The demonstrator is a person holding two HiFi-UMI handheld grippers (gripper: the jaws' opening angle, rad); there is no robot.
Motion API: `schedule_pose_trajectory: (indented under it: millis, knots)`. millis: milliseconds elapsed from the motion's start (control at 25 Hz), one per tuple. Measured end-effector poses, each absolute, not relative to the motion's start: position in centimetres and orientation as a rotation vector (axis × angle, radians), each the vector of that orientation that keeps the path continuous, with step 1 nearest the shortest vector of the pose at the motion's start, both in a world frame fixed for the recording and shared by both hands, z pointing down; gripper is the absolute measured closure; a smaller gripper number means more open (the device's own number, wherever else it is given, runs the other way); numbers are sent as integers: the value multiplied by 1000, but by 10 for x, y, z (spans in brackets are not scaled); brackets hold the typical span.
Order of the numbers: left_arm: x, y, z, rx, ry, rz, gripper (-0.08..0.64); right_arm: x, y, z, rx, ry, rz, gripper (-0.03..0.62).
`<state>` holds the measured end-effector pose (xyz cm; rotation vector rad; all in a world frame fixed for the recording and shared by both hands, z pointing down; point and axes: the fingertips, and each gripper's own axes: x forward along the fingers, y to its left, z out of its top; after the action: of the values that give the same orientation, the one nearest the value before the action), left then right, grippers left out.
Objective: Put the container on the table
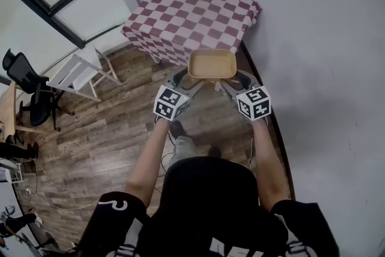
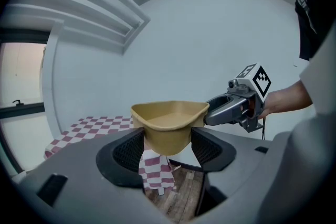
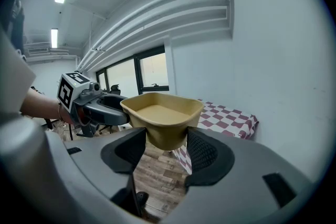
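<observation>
container: tan, empty, held between left gripper and right gripper | table: checked cloth, near container | floor: wood

Black short-sleeved shirt with white print.

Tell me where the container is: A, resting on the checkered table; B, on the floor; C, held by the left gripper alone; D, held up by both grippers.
D: the left gripper and right gripper each clamp the container, in the air short of the table.
</observation>
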<state>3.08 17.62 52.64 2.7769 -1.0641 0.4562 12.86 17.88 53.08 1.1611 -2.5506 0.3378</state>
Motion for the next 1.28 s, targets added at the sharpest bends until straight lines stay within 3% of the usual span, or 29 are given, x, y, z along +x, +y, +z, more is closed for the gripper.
schedule_pose_trajectory:
  millis: [1280]
  knots:
    - [-147, -13, 537, 2800, -959, 449, 268, -49, -1, 535, 1226, -2471, 391, 336]
